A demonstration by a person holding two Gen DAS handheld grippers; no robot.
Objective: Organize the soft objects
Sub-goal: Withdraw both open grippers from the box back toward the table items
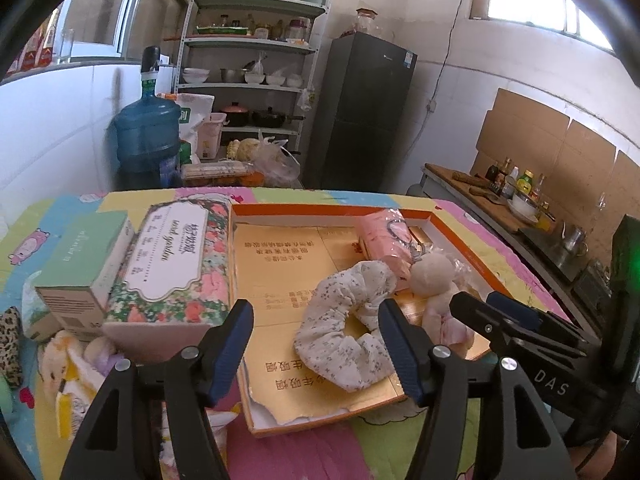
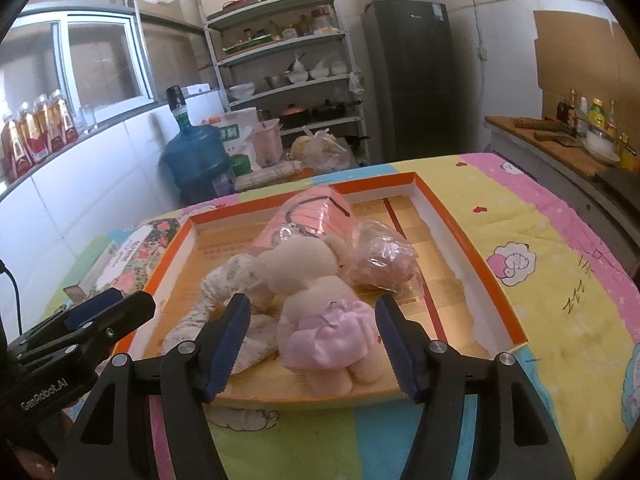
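Both my jaws gape wide, holding nothing. Left gripper (image 1: 316, 354) hovers by the floral scrunchie (image 1: 348, 334); right gripper (image 2: 314, 346) flanks the plush doll (image 2: 320, 308). Both lie in the orange tray (image 2: 472, 248).

One tray (image 2: 472, 256), one plush doll (image 2: 320, 300), one scrunchie (image 1: 348, 332), two boxes (image 1: 176, 264)

Orange-rimmed tray (image 1: 436, 213): left half bare, open from above. Right half blocked by floral scrunchie (image 1: 348, 328), plush doll (image 2: 320, 312), pink packet (image 2: 316, 216), crinkled plastic bag (image 2: 384, 256). Floral tissue box (image 1: 176, 256) and green carton (image 1: 84, 264) wall the tray's left side. Quilted cloth (image 2: 560, 280) right of tray unobstructed.
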